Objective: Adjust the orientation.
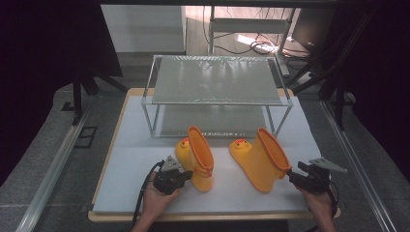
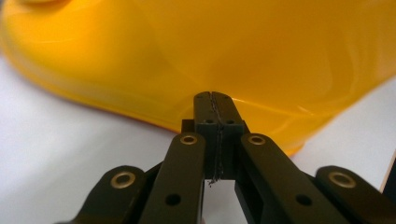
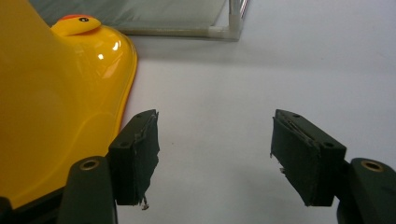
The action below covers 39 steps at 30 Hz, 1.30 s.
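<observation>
Pressed together, left hand-held gripper (image 1: 185, 177) noses the left boot (image 1: 197, 157) heel; right hand-held gripper (image 1: 291, 176), spread, sits just beside the right boot (image 1: 261, 157).

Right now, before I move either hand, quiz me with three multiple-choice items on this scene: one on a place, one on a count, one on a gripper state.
1. Where do the yellow boots stand?
A. On the rack's top shelf
B. On the white table, in front of the rack
C. On the floor

2. How many boots are there?
A. One
B. Two
C. Three

3. How do the jaws of the right gripper stand?
A. Open, nothing between them
B. Shut on a boot
C. Shut on the rack

Answers:
1 B: both boots rest on the white table, on the near side of the metal rack.
2 B: one stands by the left gripper, the other boot by the right gripper.
3 A: the right gripper view shows bare table between its pads.
</observation>
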Each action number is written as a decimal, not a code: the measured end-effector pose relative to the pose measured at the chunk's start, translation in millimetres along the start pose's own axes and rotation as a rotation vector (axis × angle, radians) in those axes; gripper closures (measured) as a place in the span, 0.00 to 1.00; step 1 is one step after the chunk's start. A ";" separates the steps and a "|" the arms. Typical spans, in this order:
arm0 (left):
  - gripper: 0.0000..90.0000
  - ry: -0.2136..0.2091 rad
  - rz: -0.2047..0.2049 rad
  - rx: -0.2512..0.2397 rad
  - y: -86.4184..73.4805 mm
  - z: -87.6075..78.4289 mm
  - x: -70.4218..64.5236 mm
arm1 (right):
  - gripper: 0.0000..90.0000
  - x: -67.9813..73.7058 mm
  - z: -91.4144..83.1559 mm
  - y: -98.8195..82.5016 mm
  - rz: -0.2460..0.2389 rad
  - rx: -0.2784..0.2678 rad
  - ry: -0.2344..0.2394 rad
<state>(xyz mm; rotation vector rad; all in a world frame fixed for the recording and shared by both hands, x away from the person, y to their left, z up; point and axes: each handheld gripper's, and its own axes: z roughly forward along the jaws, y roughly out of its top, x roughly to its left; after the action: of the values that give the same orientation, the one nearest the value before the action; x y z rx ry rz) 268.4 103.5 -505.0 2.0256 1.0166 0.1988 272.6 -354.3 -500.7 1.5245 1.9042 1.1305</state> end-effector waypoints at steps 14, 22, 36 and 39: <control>0.93 -0.009 0.006 -0.020 1.5 3.6 -3.8 | 0.38 -2.6 0.5 -1.5 -0.011 0.005 0.007; 0.79 0.054 -0.015 -0.091 -4.6 -23.1 10.1 | 0.52 -11.6 -0.2 -0.9 -0.007 -0.002 0.037; 0.66 0.159 -0.105 -0.137 -13.9 -50.0 43.4 | 0.62 -8.8 -2.8 3.8 -0.036 -0.006 0.071; 0.64 0.163 -0.110 -0.139 -15.0 -51.8 45.6 | 0.62 -8.9 -2.7 3.7 -0.036 -0.005 0.074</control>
<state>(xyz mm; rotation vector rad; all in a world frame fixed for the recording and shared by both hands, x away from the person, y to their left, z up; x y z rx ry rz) 265.3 173.0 -492.9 1.8458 1.1792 0.3701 275.3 -363.4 -497.4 1.4585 1.9675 1.1907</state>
